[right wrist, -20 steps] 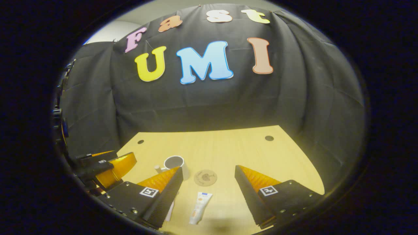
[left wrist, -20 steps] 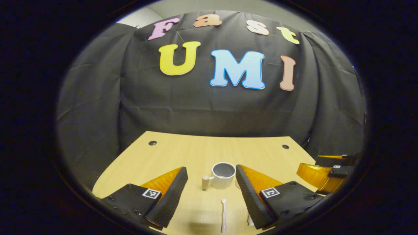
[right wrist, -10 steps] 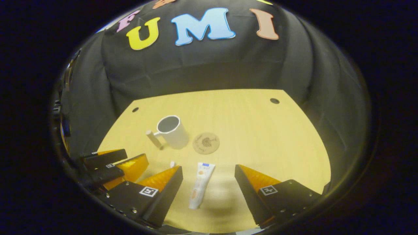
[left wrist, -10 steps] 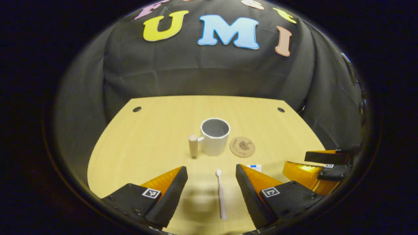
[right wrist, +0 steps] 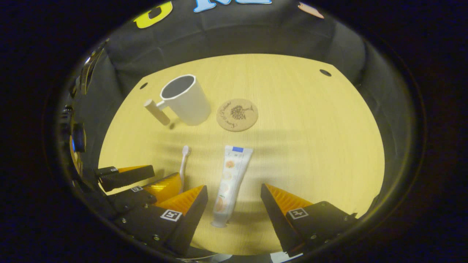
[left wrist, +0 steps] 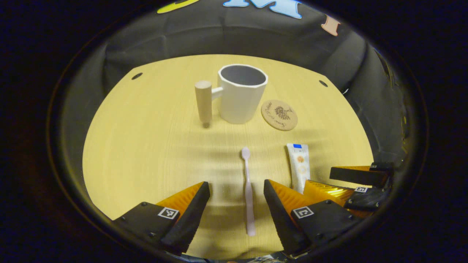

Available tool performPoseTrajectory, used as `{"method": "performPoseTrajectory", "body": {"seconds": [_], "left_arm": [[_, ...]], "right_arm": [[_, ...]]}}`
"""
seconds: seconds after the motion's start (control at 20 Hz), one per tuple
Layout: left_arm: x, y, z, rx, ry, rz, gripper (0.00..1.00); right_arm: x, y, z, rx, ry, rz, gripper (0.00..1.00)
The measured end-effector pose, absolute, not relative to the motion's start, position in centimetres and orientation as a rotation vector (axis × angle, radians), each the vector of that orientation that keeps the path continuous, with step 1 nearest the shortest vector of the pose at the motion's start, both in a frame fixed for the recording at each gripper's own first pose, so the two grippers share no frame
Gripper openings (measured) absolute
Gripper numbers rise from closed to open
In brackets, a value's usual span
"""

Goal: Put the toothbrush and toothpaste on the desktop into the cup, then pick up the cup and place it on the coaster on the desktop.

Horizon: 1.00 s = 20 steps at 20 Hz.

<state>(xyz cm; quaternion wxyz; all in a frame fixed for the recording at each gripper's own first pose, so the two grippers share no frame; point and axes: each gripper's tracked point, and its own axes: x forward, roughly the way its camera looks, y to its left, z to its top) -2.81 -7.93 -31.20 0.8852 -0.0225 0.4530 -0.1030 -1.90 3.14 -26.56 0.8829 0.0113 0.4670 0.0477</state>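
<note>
No legible wording — the coaster [right wrist: 237, 114] bears a tree motif with script too small to read

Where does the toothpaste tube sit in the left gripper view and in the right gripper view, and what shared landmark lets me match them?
Left gripper view: toothpaste lies lower right, beside the toothbrush, its near end behind this gripper's own finger.
Right gripper view: the tube lies lower centre, between the open jaws.
Shared landmark: the round coaster, just beyond the tube, right of the cup.

Both tongs, left [left wrist: 236, 186] and right [right wrist: 234, 190], hover spread wide, side by side.
</note>
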Motion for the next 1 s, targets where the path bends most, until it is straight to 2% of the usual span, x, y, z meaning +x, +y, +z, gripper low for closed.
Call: {"method": "performPoseTrajectory", "body": {"seconds": [0.05, 0.3, 0.35, 0.4, 0.45, 0.5, 0.55, 0.6, 0.65, 0.7, 0.75, 0.8, 0.85, 0.9, 0.95, 1.0], "left_arm": [[-2.9, -8.1, -32.1, -0.045, 0.965, -0.216, 0.97], [-2.6, -7.5, -33.5, 0.003, 1.015, -0.189, 0.94], [-2.5, -7.2, -33.6, 0.025, 1.021, -0.175, 1.00], [-2.4, -6.5, -33.9, 0.051, 1.025, -0.158, 0.94], [-2.1, -5.9, -34.1, 0.075, 1.028, -0.144, 0.93], [-1.9, -5.4, -34.1, 0.087, 1.028, -0.144, 0.93], [-1.8, -5.1, -34.4, 0.088, 1.033, -0.143, 0.93], [-1.6, -5.5, -34.4, 0.086, 1.031, -0.139, 1.00], [-1.6, -5.6, -34.5, 0.086, 1.035, -0.138, 0.93], [-1.7, -5.6, -34.5, 0.086, 1.034, -0.138, 0.94], [-1.7, -5.7, -34.3, 0.088, 1.038, -0.140, 0.94], [-1.7, -5.8, -34.2, 0.090, 1.039, -0.138, 0.99], [-1.7, -6.0, -34.2, 0.088, 1.042, -0.137, 0.89], [-1.7, -6.2, -34.2, 0.093, 1.038, -0.137, 0.84], [-1.6, -6.3, -34.0, 0.096, 1.040, -0.140, 0.80], [-1.7, -6.4, -34.2, 0.100, 1.050, -0.139, 0.58]], "right_arm": [[-1.9, 3.1, -27.1, 0.015, 0.993, 0.099, 0.89], [-1.9, 2.8, -28.8, 0.000, 1.048, 0.079, 0.89], [-1.8, 2.7, -29.0, -0.005, 1.054, 0.076, 0.89], [-1.6, 2.6, -29.3, -0.012, 1.061, 0.070, 0.89], [-1.5, 2.5, -29.7, -0.018, 1.063, 0.065, 0.88], [-1.6, 1.9, -29.9, -0.032, 1.070, 0.055, 0.80], [-1.8, 1.7, -30.3, -0.040, 1.083, 0.043, 0.79], [-1.6, 1.5, -30.1, -0.045, 1.076, 0.038, 0.79], [-1.5, 1.3, -29.9, -0.057, 1.071, 0.036, 0.77], [-1.6, 1.1, -30.1, -0.074, 1.082, 0.030, 0.67], [-1.8, 1.1, -30.0, -0.082, 1.090, 0.040, 0.66], [-1.6, 1.0, -29.9, -0.087, 1.079, 0.034, 0.60], [-1.7, 0.8, -30.2, -0.099, 1.097, 0.038, 0.48], [-2.0, 0.8, -30.3, -0.100, 1.117, 0.049, 0.35], [-2.3, 0.7, -30.4, -0.094, 1.137, 0.053, 0.35], [-2.2, 0.6, -30.5, -0.083, 1.145, 0.054, 0.36]]}}
